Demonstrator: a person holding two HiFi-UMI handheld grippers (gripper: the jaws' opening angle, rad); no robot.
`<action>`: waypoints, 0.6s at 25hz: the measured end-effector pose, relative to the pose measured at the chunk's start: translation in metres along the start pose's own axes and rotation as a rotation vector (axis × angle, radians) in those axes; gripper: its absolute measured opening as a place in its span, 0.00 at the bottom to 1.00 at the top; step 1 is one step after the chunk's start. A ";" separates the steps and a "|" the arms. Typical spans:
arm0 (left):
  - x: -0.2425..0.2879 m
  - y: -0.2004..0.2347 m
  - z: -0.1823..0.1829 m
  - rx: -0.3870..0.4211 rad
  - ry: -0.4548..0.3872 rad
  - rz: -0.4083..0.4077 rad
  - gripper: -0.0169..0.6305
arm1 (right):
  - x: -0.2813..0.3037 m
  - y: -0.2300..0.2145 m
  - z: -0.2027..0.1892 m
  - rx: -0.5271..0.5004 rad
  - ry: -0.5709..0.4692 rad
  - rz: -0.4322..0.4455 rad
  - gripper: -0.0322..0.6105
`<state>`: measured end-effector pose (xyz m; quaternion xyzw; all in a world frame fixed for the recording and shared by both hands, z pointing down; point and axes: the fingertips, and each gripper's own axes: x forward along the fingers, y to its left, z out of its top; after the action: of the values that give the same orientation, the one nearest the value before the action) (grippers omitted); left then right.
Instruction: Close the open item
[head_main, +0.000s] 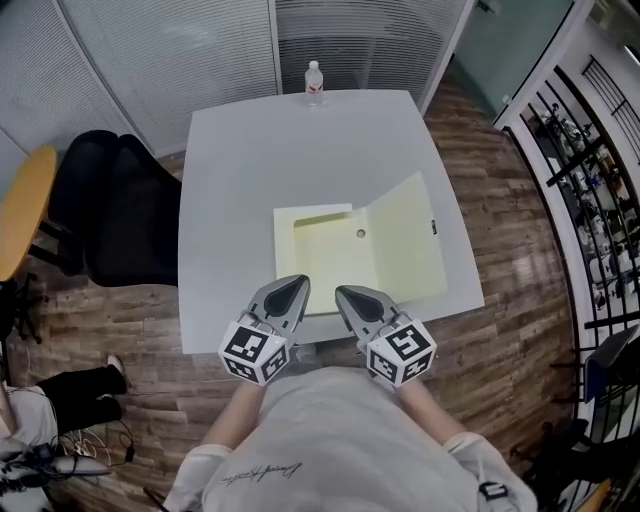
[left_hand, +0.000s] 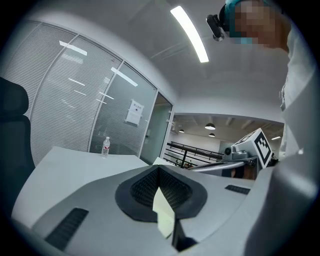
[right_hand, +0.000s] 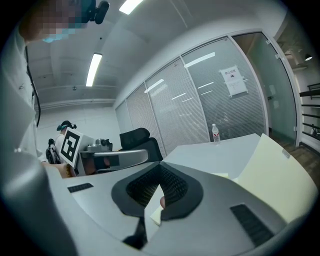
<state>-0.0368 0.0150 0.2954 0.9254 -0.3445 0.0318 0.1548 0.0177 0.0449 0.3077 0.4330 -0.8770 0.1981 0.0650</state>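
Observation:
A pale yellow folder lies open on the white table. Its cover flap is raised and leans to the right, and it also fills the right side of the right gripper view. My left gripper hovers over the folder's near left edge with its jaws shut and nothing held. My right gripper hangs beside it over the near edge, also shut and empty. A sliver of yellow shows through the slit of the left gripper and of the right gripper.
A clear water bottle stands at the table's far edge. A black office chair sits left of the table. Glass partitions with blinds run behind it, and a railing lies to the right.

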 end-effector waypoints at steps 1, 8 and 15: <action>0.000 0.006 0.001 -0.001 0.000 -0.003 0.04 | 0.005 0.000 0.002 -0.002 -0.002 -0.003 0.07; 0.010 0.028 0.004 -0.014 0.007 -0.023 0.04 | 0.024 -0.007 0.006 0.003 0.009 -0.038 0.07; 0.025 0.020 0.005 -0.020 0.027 -0.044 0.04 | 0.014 -0.023 0.020 -0.005 -0.009 -0.066 0.07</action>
<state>-0.0306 -0.0166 0.2998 0.9306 -0.3225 0.0373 0.1693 0.0287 0.0142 0.3004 0.4625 -0.8629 0.1918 0.0687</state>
